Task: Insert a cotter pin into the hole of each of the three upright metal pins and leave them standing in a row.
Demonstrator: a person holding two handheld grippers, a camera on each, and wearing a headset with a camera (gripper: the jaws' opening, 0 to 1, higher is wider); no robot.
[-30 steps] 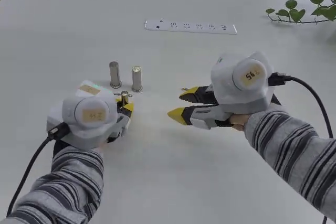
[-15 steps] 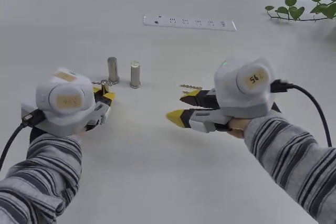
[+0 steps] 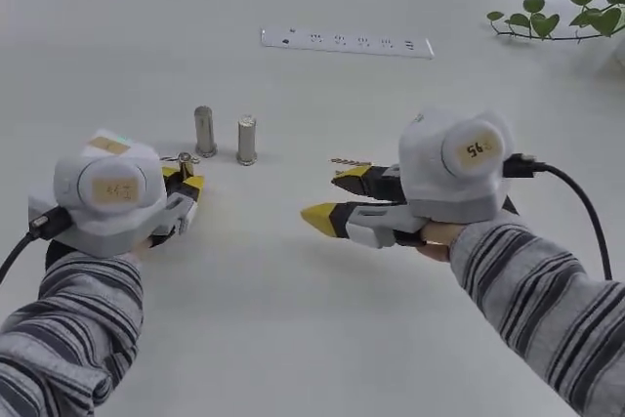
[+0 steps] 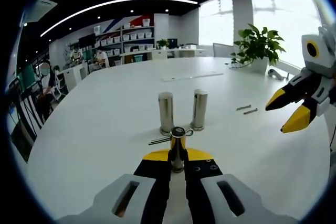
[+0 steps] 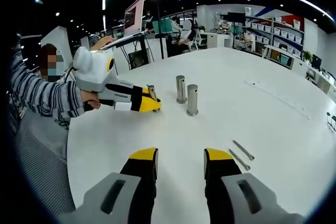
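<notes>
Head view: on a broad white tabletop [image 3: 293, 319], the left gripper [image 3: 187, 183], white-bodied with yellow-tipped black jaws, is clamped on a short silver held metal pin [image 3: 184, 161]. Just beyond it two matching silver cylinders stand upright side by side but apart, the left standing pin [image 3: 204, 131] and the right standing pin [image 3: 246, 140]. The right gripper [image 3: 324, 196] hovers to the right with its jaws spread and nothing between them. Two thin loose cotter pins [image 3: 350, 162] lie flat just beyond its tips. A long white power strip [image 3: 347, 43] lies farther back, and a green leafy plant [image 3: 576, 17] trails in at the far right corner.

Left gripper view: the held metal pin [image 4: 178, 145] stands upright, pinched between the closed jaws. An inserted cotter pin [image 4: 160, 140] of thin wire passes crosswise through its top. I cannot tell whether its base touches the table. The two standing pins rise just behind, and the right gripper [image 4: 279, 117] enters from the right.

Right gripper view: the jaws of the right gripper [image 5: 181, 158] are parted and bare. The loose cotter pins [image 5: 241, 153] lie near the right jaw. The left gripper [image 5: 149, 103] sits near the standing pins.
</notes>
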